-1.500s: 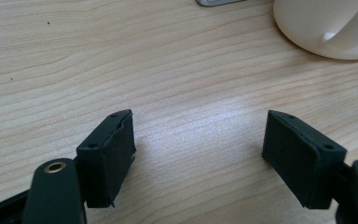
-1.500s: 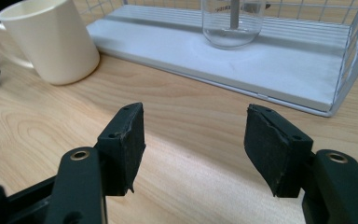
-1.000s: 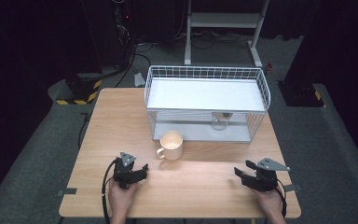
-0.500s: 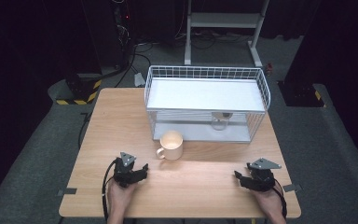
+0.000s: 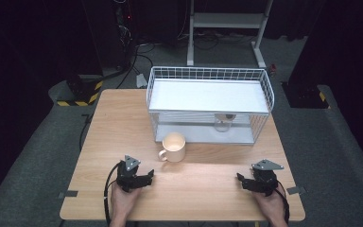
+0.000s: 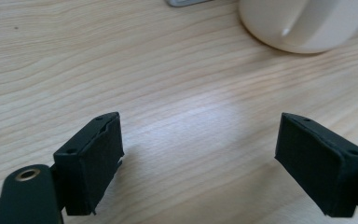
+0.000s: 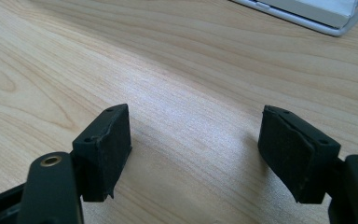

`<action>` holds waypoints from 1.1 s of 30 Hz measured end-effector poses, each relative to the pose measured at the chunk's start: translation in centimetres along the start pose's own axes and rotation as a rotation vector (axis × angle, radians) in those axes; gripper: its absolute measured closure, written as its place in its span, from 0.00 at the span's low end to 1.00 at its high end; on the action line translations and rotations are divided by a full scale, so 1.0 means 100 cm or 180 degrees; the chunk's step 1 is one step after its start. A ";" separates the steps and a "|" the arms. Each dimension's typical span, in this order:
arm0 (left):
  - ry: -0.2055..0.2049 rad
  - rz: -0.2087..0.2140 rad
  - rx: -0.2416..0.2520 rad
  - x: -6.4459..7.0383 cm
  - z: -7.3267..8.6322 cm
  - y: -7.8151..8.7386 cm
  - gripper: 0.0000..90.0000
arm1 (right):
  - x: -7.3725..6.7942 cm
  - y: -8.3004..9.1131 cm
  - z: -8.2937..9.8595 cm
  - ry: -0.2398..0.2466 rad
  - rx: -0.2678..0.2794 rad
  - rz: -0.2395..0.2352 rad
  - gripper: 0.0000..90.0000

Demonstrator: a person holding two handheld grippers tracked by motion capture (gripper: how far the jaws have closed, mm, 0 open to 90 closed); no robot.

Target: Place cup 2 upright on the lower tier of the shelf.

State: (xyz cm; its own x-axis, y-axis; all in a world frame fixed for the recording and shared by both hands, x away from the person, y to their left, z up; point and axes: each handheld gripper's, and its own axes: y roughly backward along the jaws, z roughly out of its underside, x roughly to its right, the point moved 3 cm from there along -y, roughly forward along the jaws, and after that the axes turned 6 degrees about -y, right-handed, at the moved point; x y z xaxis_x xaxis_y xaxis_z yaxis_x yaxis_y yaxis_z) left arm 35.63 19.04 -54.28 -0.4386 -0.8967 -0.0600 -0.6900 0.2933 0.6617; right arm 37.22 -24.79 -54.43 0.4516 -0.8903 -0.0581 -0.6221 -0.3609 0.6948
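Right gripper (image 5: 244, 181) shifted slightly toward left gripper (image 5: 146, 178), both wide open

A wire rack (image 5: 209, 105) is standing at the far side of the table (image 5: 123, 118), with a mug (image 5: 174, 147) sitting just in front of it. Something small, too unclear to identify, is sitting in the rack's lower level. Two grippers are resting near the front edge, the left gripper (image 5: 147, 178) before the mug and the right gripper (image 5: 240, 179) well apart from it.

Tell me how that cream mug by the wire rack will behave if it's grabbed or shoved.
The mug looks glazed ceramic: probably rigid, fairly heavy and breakable. Its glossy wall may slip between flat pads. Upright on a broad base, it would likely slide on the wooden table rather than tip.
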 end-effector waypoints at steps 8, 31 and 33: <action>-0.0006 0.0237 0.0229 0.014 -0.008 0.012 0.14 | 0.000 0.000 0.000 -0.0002 -0.0001 0.0000 0.28; -0.0219 0.0477 0.0233 0.040 -0.048 0.007 0.05 | 0.000 0.000 0.000 0.0003 -0.0002 0.0000 0.28; -0.0243 0.0461 0.0233 0.041 -0.052 0.004 0.04 | 0.000 0.000 0.000 0.0003 -0.0001 0.0001 0.28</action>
State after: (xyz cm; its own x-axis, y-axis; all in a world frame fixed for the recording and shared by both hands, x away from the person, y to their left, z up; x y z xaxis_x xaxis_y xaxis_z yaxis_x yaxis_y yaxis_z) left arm 36.55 13.77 -50.34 -0.5770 -0.8163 -0.0265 -0.6554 0.4434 0.6114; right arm 37.21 -24.80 -54.44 0.4521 -0.8901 -0.0572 -0.6221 -0.3606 0.6950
